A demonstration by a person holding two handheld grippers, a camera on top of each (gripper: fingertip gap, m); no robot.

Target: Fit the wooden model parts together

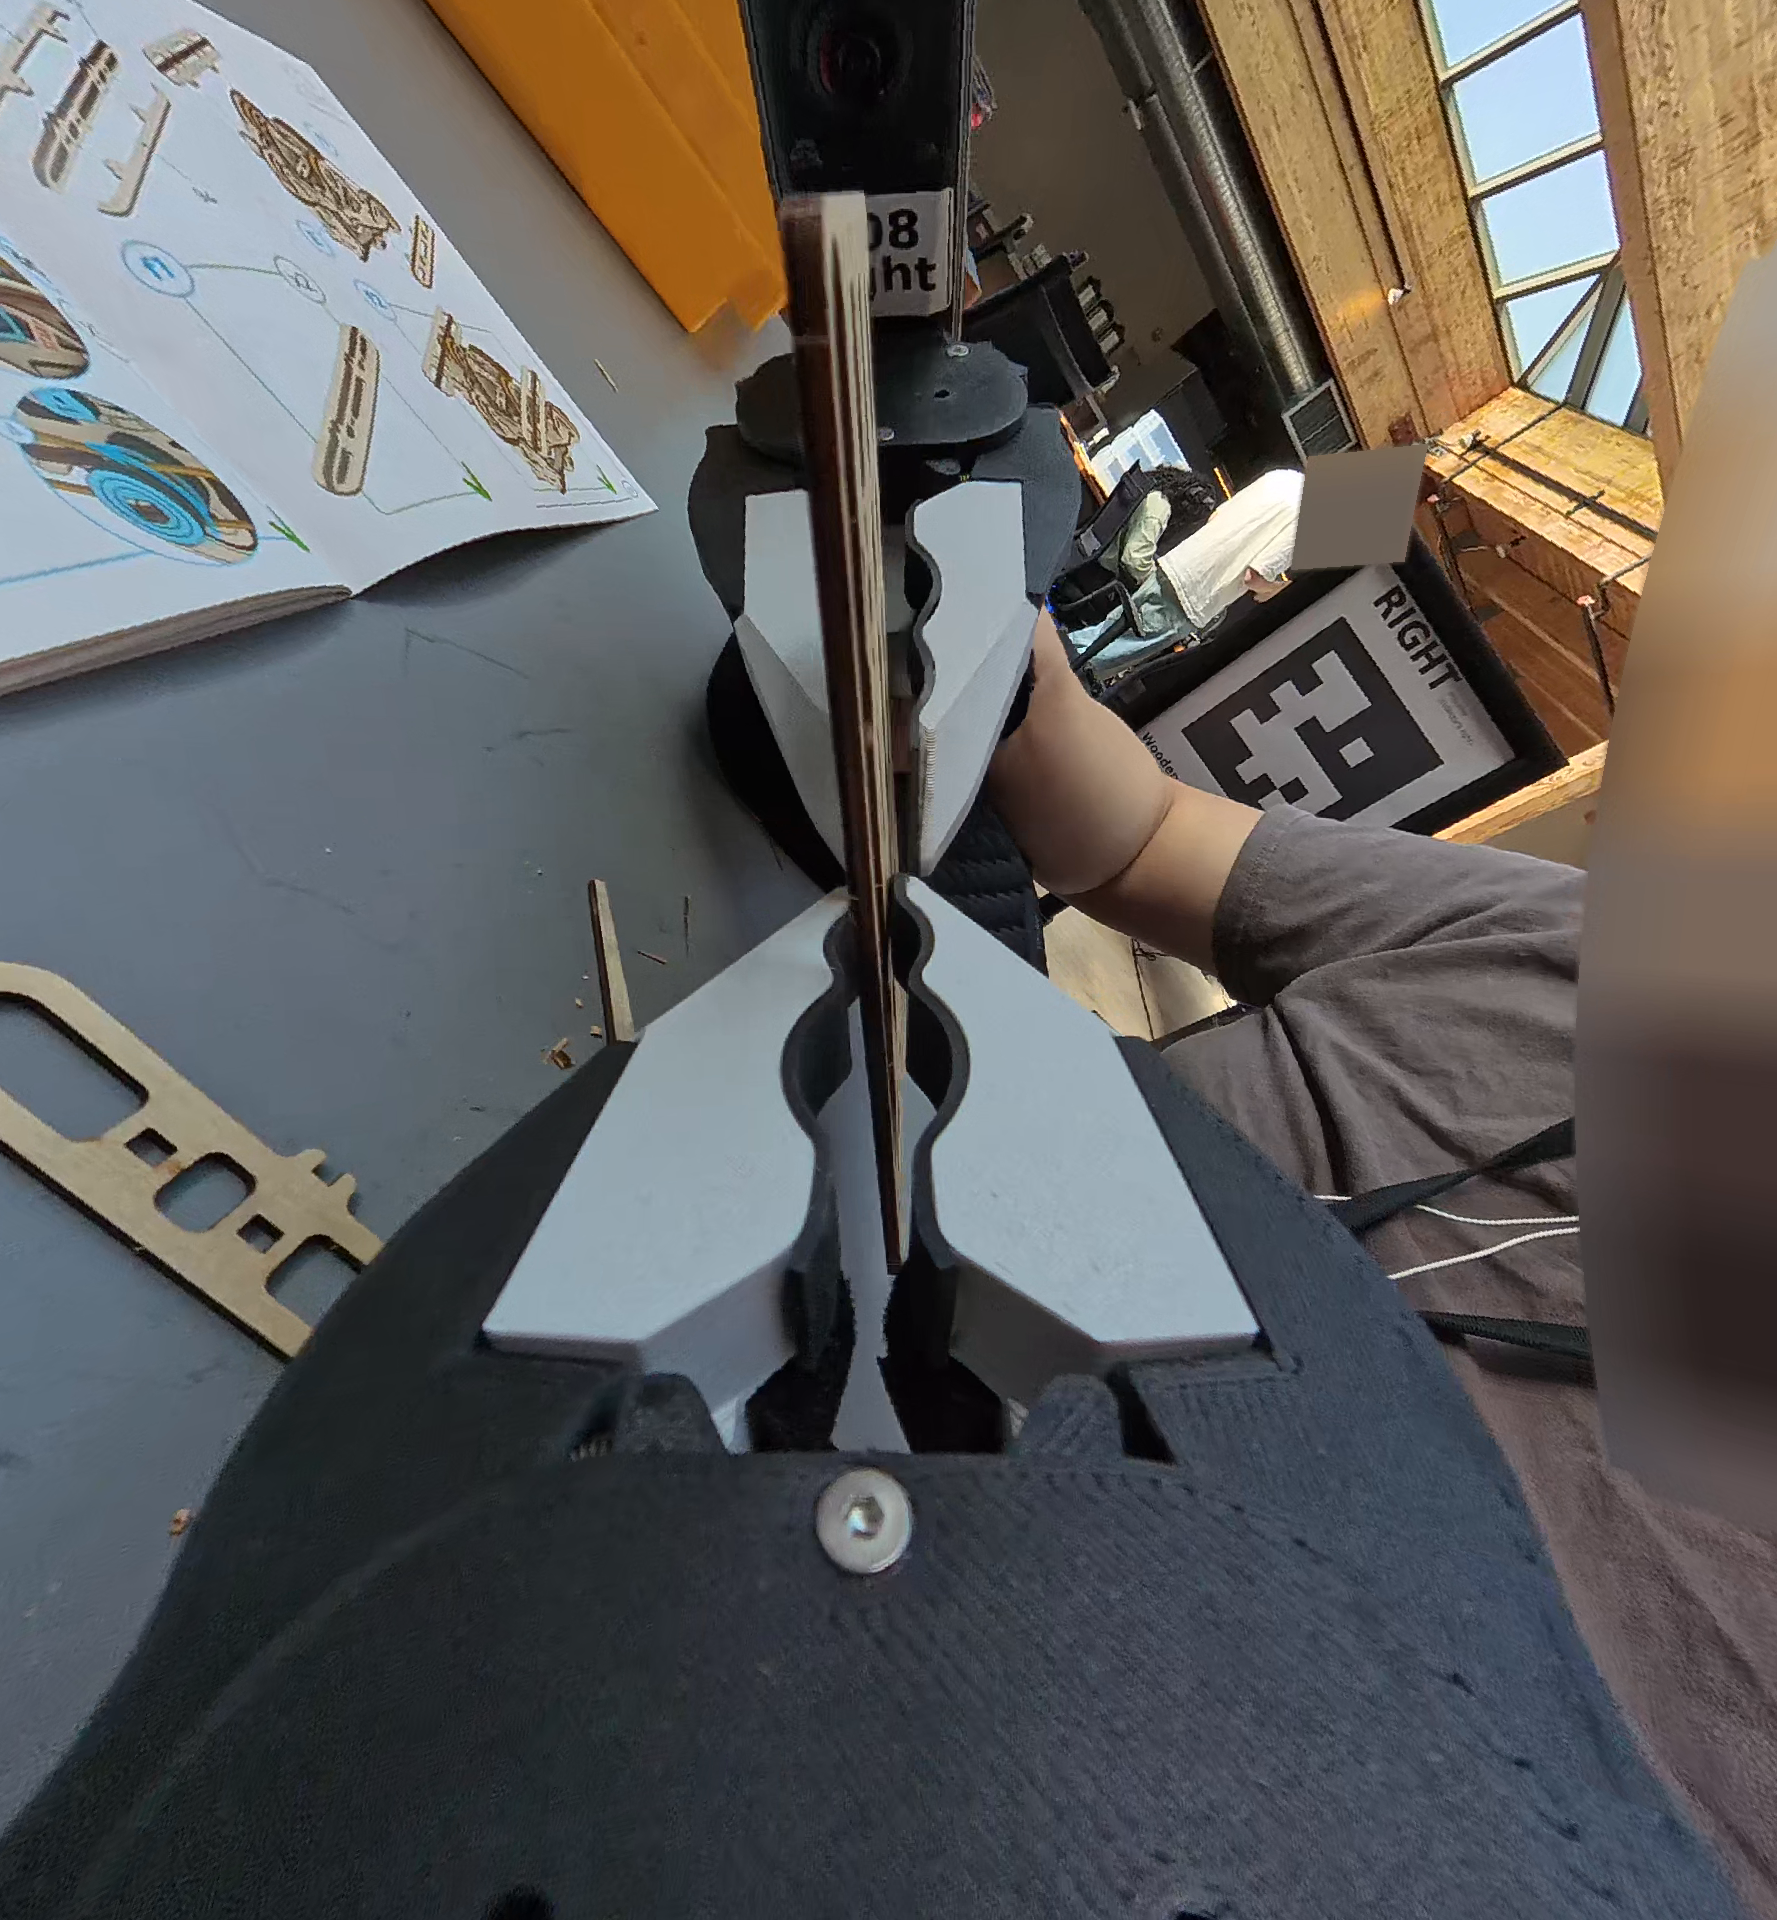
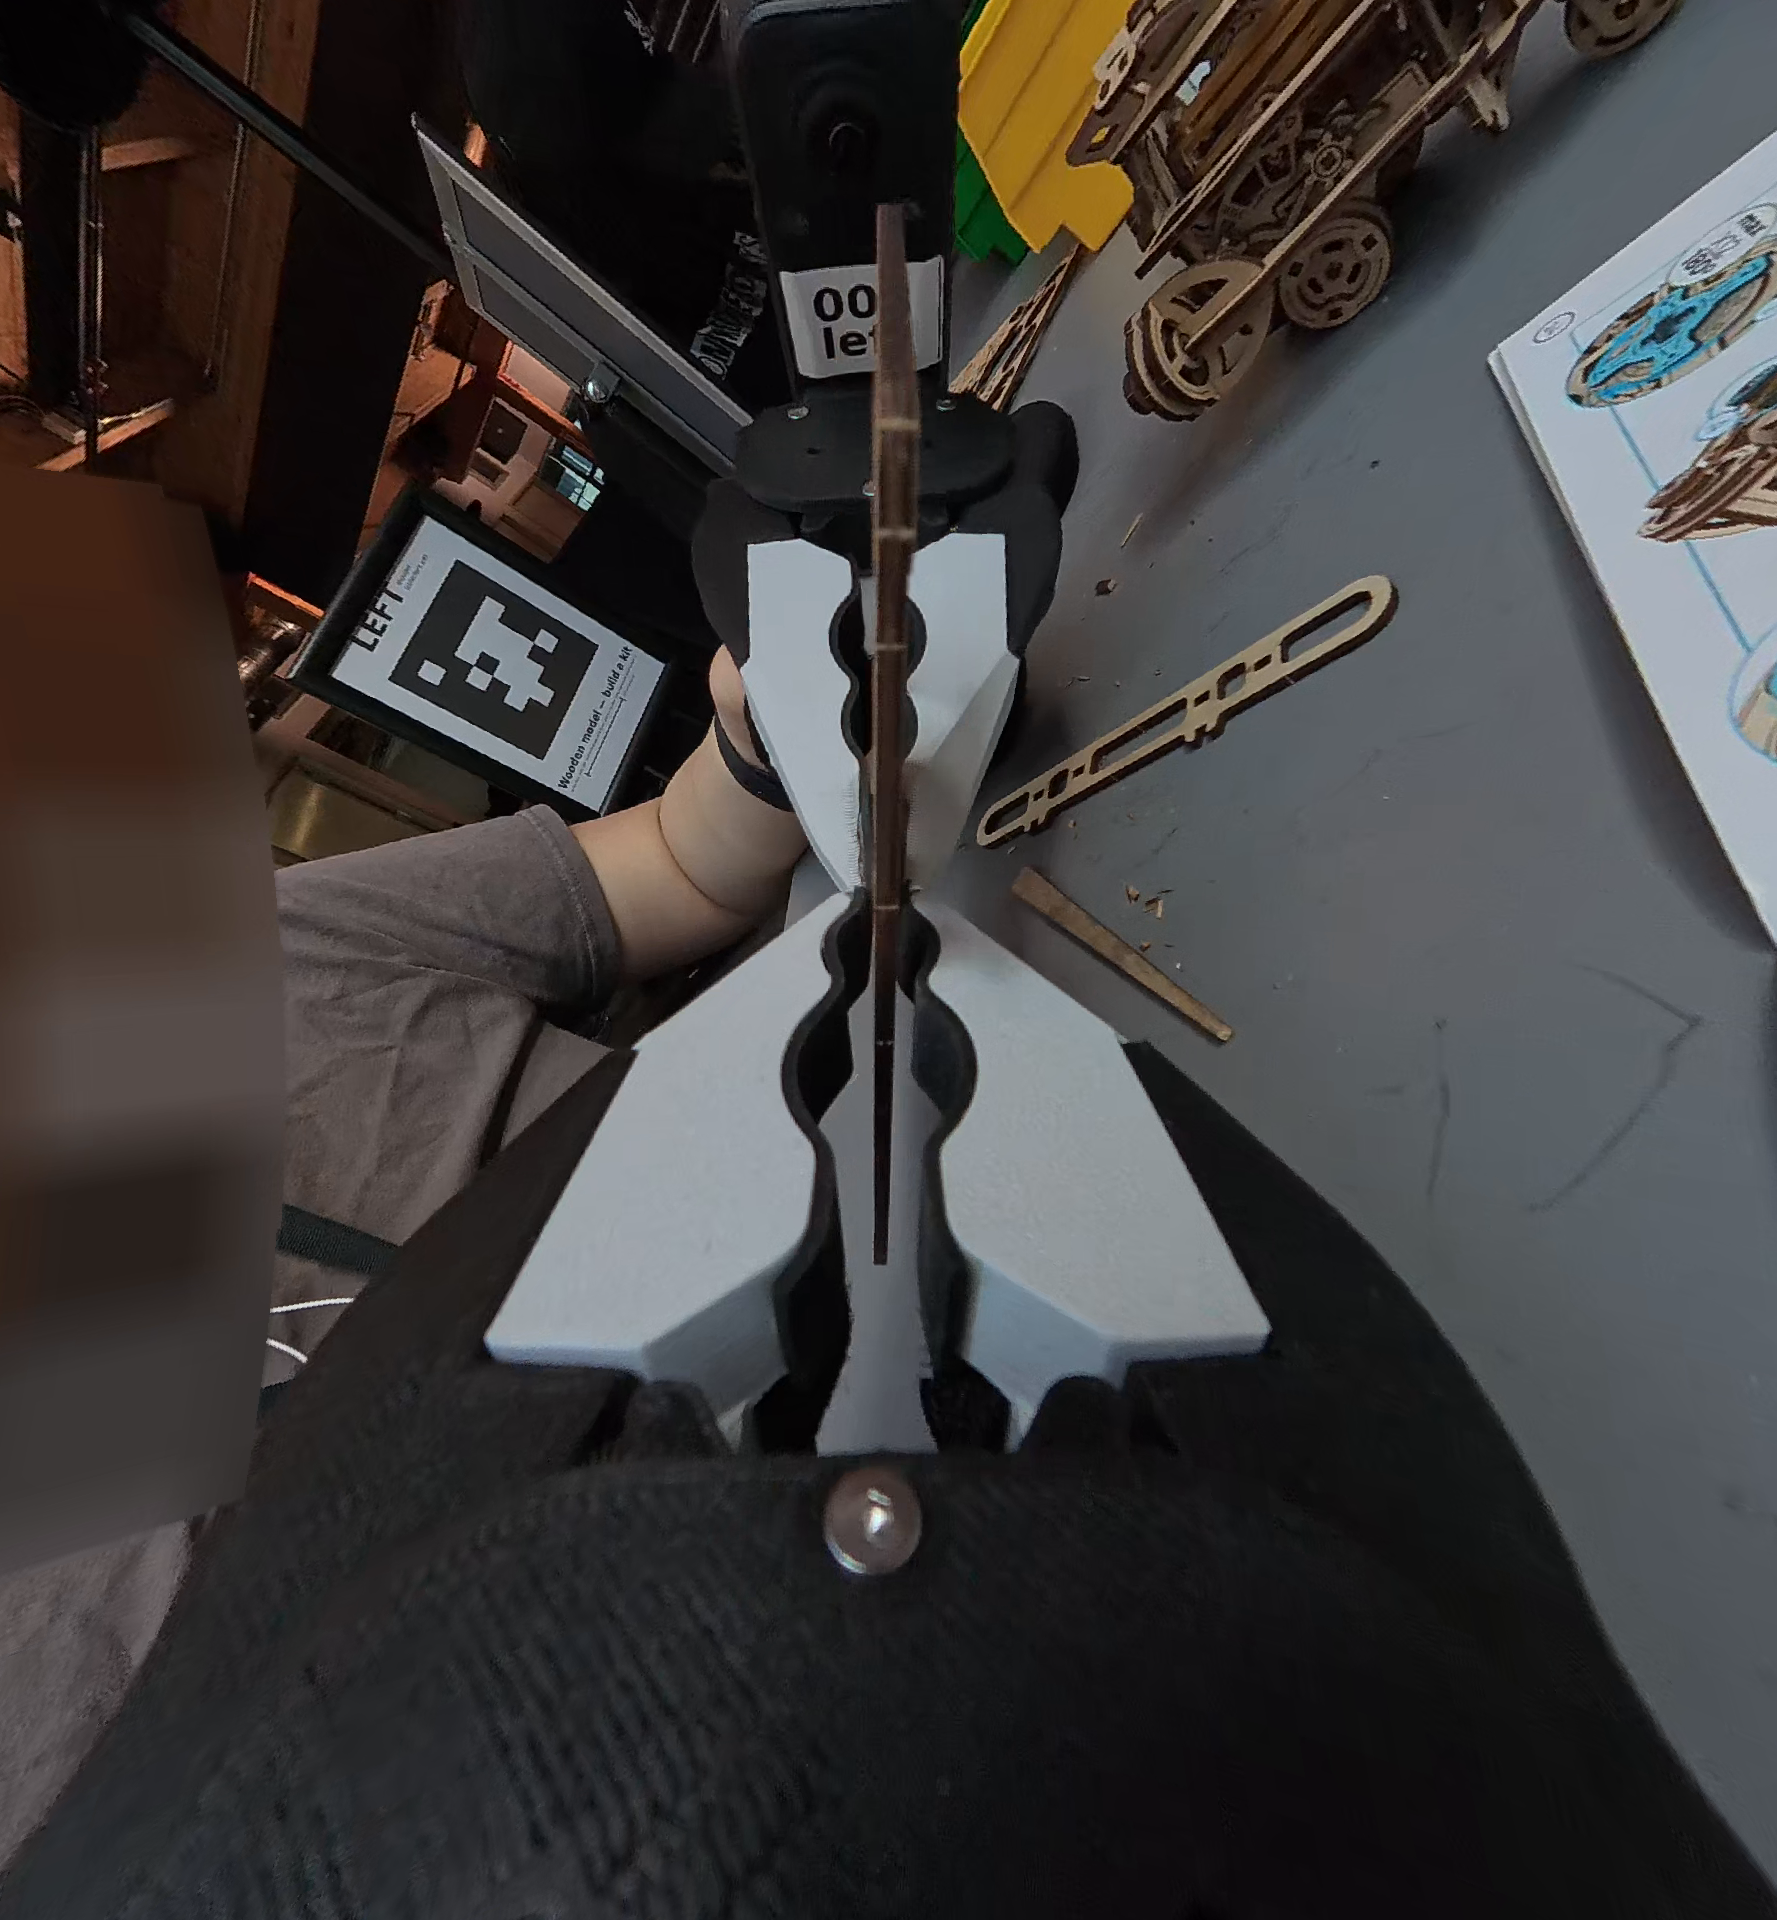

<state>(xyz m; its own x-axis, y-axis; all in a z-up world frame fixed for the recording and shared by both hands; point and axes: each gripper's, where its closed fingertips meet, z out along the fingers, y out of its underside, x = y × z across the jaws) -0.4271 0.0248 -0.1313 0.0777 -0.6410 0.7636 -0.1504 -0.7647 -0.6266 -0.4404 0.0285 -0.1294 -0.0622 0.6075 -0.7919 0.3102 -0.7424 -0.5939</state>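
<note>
Jaws of both my left gripper (image 1: 876, 914) and right gripper (image 2: 882, 914) clamp one thin wooden sheet (image 1: 858, 727) edge-on, tip to tip above the grey worktop (image 1: 344, 831); slotted wooden strip (image 2: 1190, 712) lies loose beside the instruction booklet (image 1: 240, 364)

Thin plywood panel (image 1: 868, 727), seen edge-on, dark laser-burnt edge; held upright off the table, clamped from opposite ends between both sets of fingers. Small notches along its edge (image 2: 889, 727). Flat slotted wooden strip (image 2: 1190, 712), pale, rounded end, oblong cut-outs, lies flat on the grey table. Slim tapered wooden sliver (image 2: 1118, 953) just beside it. Part-built wooden wheeled model (image 2: 1268, 177) stands farther back.
</note>
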